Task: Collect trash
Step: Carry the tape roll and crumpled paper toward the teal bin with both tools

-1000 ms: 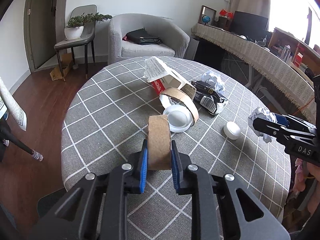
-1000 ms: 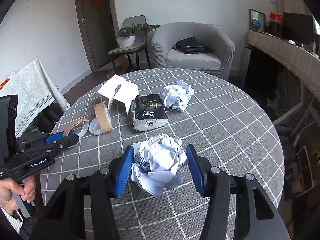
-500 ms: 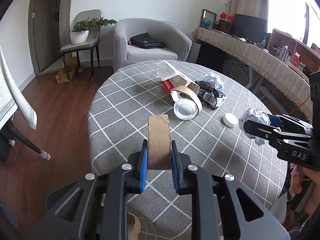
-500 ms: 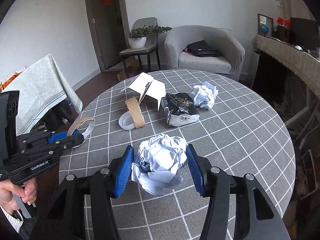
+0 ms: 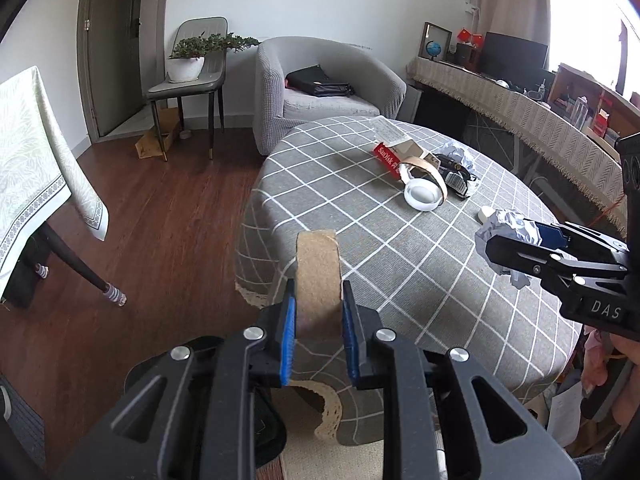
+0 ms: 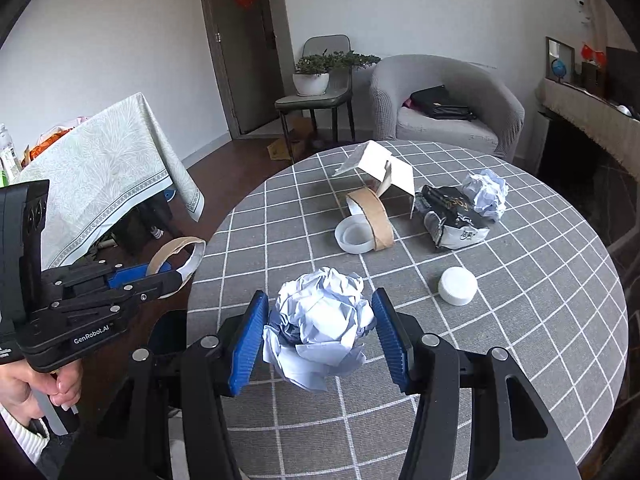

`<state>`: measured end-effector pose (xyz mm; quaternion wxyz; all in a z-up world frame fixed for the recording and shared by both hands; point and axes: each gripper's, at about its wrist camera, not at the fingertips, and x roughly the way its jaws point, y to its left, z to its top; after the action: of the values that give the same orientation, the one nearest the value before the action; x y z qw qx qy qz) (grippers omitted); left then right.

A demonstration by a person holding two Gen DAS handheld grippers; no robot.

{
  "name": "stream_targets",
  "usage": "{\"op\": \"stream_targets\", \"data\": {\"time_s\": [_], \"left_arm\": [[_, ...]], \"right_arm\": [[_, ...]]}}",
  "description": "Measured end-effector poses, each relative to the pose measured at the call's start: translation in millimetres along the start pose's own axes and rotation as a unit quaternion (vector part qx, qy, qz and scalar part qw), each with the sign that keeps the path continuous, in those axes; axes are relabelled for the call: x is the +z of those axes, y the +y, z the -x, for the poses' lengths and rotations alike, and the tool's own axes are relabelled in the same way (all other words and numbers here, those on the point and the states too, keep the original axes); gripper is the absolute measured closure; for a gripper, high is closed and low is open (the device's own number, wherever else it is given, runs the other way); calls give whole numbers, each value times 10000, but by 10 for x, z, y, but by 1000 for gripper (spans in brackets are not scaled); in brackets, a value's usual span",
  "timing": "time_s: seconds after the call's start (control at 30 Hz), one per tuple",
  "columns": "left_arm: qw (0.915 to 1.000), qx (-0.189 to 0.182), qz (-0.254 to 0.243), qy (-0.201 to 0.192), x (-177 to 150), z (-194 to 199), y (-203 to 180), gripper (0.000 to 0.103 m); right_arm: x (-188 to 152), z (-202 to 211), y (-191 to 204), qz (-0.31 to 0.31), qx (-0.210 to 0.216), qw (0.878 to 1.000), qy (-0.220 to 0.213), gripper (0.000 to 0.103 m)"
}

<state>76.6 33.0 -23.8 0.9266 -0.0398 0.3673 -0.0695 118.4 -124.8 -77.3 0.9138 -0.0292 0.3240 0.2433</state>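
Left wrist view: the left gripper [image 5: 318,322] is clamped narrowly on an empty cardboard tape ring [image 5: 318,276], blue pads pressing its two flat rims so the ring stands on edge, its hole axis running across from pad to pad and its brown band rising straight ahead of the fingers. A second ago the checked desk [image 5: 360,208] filled the space beneath this gripper; now the desk edge lies ahead and to its right and wooden floor [image 5: 160,240] shows ahead-left, so the hand has drawn back off the desk with its catch. A dark rounded shape shows just below the fingers (possibly a bin, I cannot tell). Off to the right, the right gripper [image 5: 516,246] carries a crumpled paper ball [image 5: 506,224].

Right wrist view: that gripper [image 6: 318,338] stands about half open, pads pressing both sides of the ball [image 6: 320,328], which is roughly round with no clear long axis. The left gripper [image 6: 160,276] sits to its left, beyond the desk rim [image 6: 208,280], the ring seen as a hoop. The remaining litter has receded ahead: a second tape ring [image 6: 374,220] leaning on a white lid [image 6: 354,236], a folded white carton [image 6: 384,168], a black wrapper [image 6: 452,216], another paper ball [image 6: 486,192], and a white cap [image 6: 458,286] ahead-right.

Both pieces look ready for dropping; five or six remain.
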Motion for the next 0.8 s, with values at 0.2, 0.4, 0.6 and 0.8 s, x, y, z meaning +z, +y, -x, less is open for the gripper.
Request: {"op": "stream_targets", "data": {"time_s": [0.2, 0.4, 0.6, 0.8], "left_arm": [[9998, 170, 75, 112, -131, 41, 296, 81], [9991, 275, 230, 243, -231, 54, 631, 81], [9968, 401, 405, 569, -404, -53, 938, 81], [9933, 460, 432, 965, -586, -188, 1115, 81]], "right_arm": [[65, -88, 360, 172, 221, 9996, -10, 49], [145, -233, 688, 362, 421, 9984, 45, 49], [209, -451, 982, 530, 621, 9965, 187, 49], [217, -636, 1236, 661, 741, 9944, 357, 49]]}}
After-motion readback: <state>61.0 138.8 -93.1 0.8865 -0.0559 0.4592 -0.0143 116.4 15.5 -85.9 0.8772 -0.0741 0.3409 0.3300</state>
